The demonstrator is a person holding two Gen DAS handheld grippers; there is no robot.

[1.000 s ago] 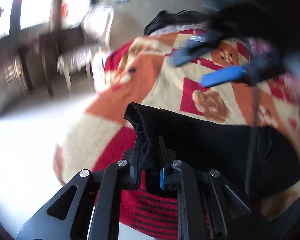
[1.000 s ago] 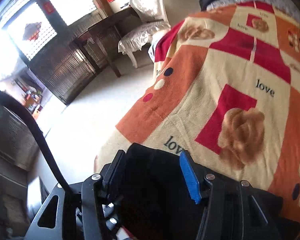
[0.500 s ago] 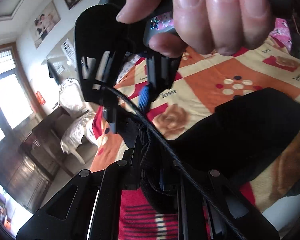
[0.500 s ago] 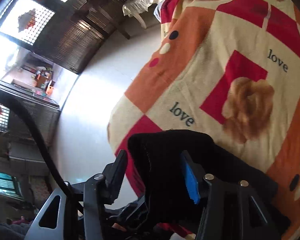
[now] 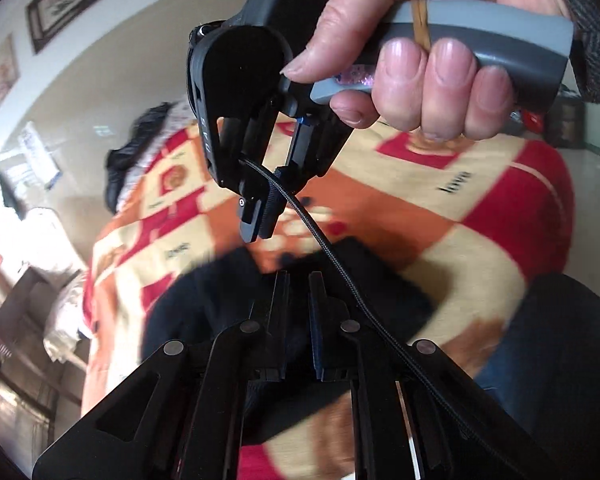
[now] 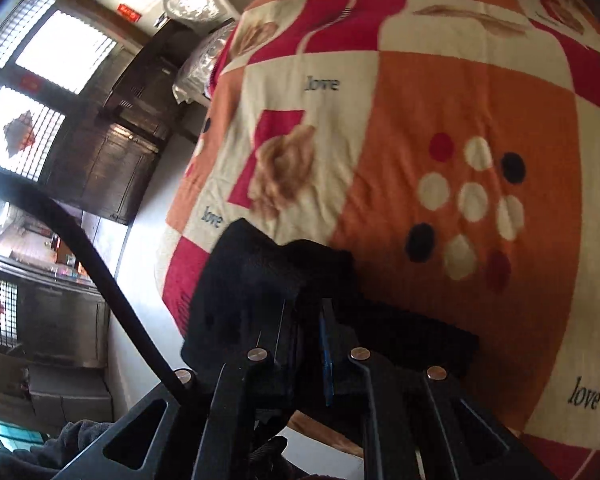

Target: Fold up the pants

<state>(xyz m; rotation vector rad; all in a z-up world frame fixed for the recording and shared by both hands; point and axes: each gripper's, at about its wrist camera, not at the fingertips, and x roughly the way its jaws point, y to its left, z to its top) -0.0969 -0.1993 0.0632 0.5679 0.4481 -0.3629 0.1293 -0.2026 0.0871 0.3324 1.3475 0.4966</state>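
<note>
Your pants (image 6: 268,292) lie on the blanket (image 6: 460,100), at its near edge, bunched toward the left corner in the right wrist view. Your right gripper (image 5: 260,228) hangs above the pants, just beyond your left gripper (image 5: 298,296); its cable (image 5: 332,252) trails near and right across the left gripper's frame. A chair (image 6: 196,4) and cabinet (image 6: 116,160) stand left of the bed, on the floor. A clothes heap (image 5: 128,168) sits at the blanket's far end.
</note>
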